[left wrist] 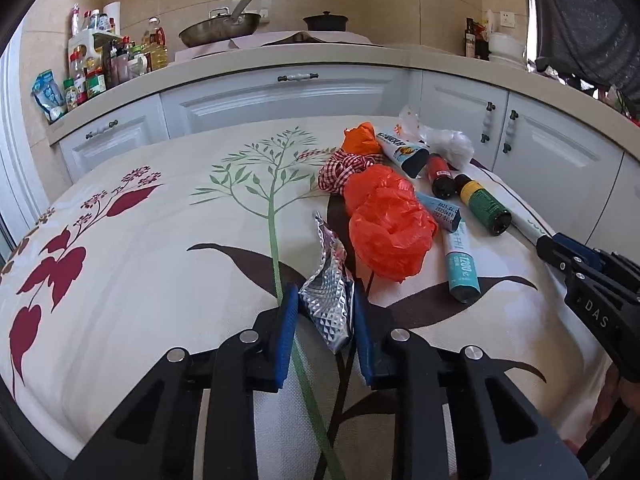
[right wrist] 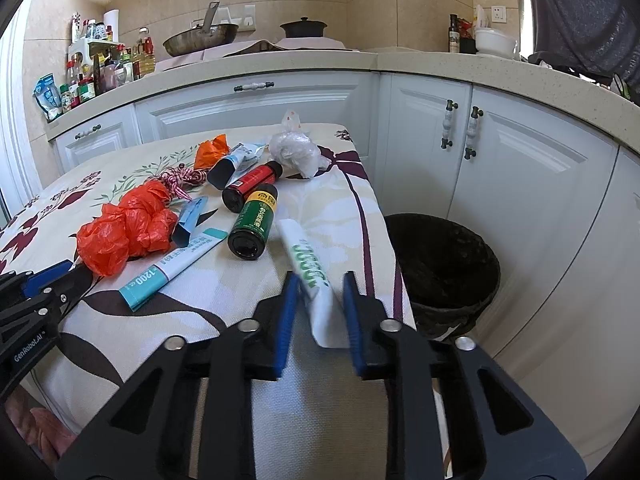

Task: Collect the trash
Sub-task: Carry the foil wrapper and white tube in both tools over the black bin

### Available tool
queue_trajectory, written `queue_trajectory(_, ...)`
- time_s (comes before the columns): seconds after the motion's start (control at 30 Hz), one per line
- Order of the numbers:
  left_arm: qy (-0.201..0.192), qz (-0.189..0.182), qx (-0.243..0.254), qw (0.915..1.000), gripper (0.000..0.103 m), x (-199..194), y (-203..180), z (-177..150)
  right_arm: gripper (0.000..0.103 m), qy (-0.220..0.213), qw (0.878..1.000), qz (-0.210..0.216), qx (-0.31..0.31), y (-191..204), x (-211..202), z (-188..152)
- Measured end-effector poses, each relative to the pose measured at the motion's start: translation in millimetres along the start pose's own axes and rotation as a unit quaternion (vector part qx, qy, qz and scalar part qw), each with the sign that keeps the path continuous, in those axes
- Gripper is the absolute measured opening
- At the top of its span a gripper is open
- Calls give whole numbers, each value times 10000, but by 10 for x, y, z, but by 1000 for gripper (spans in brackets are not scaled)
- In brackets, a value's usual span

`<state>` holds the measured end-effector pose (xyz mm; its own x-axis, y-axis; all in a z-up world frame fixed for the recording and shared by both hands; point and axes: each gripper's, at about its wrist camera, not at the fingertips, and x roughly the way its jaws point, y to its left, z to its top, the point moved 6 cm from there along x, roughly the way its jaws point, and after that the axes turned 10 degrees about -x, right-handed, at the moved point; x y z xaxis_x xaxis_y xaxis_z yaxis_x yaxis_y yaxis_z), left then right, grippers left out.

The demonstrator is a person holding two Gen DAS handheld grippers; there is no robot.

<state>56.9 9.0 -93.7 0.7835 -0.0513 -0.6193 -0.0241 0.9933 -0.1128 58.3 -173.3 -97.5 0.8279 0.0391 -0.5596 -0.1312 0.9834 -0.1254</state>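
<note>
Trash lies on a table with a floral cloth (left wrist: 140,280). My left gripper (left wrist: 325,304) is shut on a crumpled silver foil wrapper (left wrist: 330,272), whose top sticks up past the blue pads. My right gripper (right wrist: 321,284) is shut on the near end of a white tube with green lettering (right wrist: 306,260), which lies near the table's right edge. The right gripper (left wrist: 554,246) also shows at the right of the left wrist view, and the left gripper (right wrist: 60,276) at the left of the right wrist view. A black trash bin (right wrist: 480,292) stands on the floor to the right of the table.
Still on the cloth: a crumpled orange bag (right wrist: 128,228), a teal-and-white tube (right wrist: 172,268), a green-label bottle (right wrist: 256,220), a red-label bottle (right wrist: 252,184), a checked ribbon (left wrist: 340,168) and a clear plastic bag (right wrist: 296,148). White cabinets (right wrist: 520,168) and a cluttered counter lie behind.
</note>
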Motion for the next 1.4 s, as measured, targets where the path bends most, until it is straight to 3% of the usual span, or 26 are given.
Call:
queue_trajectory(0.13,-110,-12,-40,9999,27,-43,12,34,16,-5,10000,-8,-3,-3,-8,3)
queue_trajectory(0.67,-426,88,-254,9987,27,-228,174,190,16,-270,9996,-95,-51,-48,-182,111)
queue_trajectory(0.87,-522,-28,-269,9983,27,-284,121,333,16,-365,9991,-211,-51,-153,-257,194)
queue_trajectory(1.17,-697,-472,-94,9964,27,-259,-278,674,16,-518,9971,-550,73,-558,-305,383)
queue_trajectory(1.4,-850,-841,156,9927,27,-146,-825,1004,16,-665,9942,-829,161,-937,-233,606)
